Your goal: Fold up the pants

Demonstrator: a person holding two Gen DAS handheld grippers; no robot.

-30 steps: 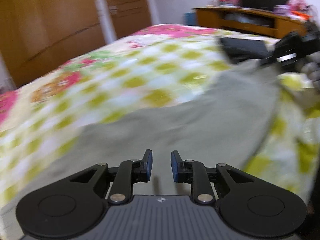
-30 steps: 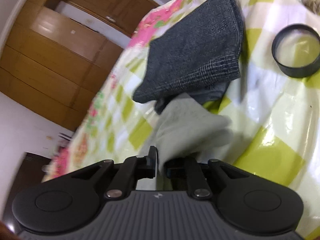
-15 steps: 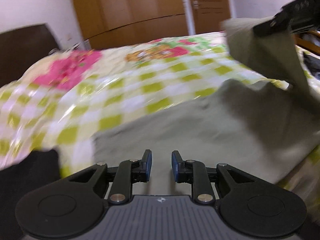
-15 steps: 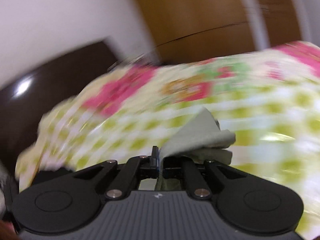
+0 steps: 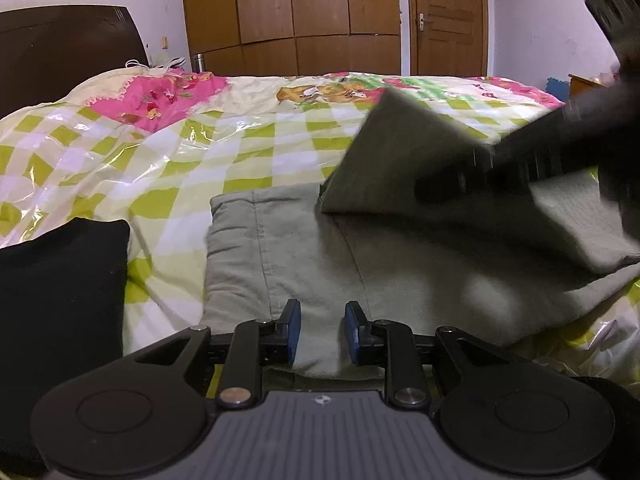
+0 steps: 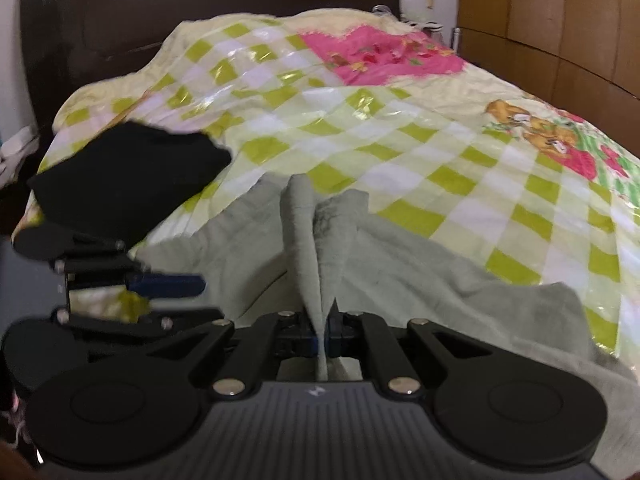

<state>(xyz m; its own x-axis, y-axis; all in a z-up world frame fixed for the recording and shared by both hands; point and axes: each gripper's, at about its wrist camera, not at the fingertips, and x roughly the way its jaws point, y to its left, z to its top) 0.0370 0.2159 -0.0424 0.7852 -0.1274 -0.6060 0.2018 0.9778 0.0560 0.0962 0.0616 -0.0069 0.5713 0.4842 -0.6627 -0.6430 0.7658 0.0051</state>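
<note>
At the left edge, a folded black garment (image 5: 60,300) is lying on the bed (image 5: 240,152), untouched. The left gripper (image 5: 320,330) is now hovering over the grey-green pants (image 5: 300,248), its fingers parted a little with nothing pinched; a second ago it was further along the spread cloth. To the right, the right gripper (image 6: 322,330), fingers clamped tight on a pinch of the pants, is carrying one end across over the waist end. That end was apparently lying flat a second ago, so the fold is under way.

pants (image 5: 304,264): grey-green, soft | lying on bed, waistband flat | one end lifted, doubled over
</note>
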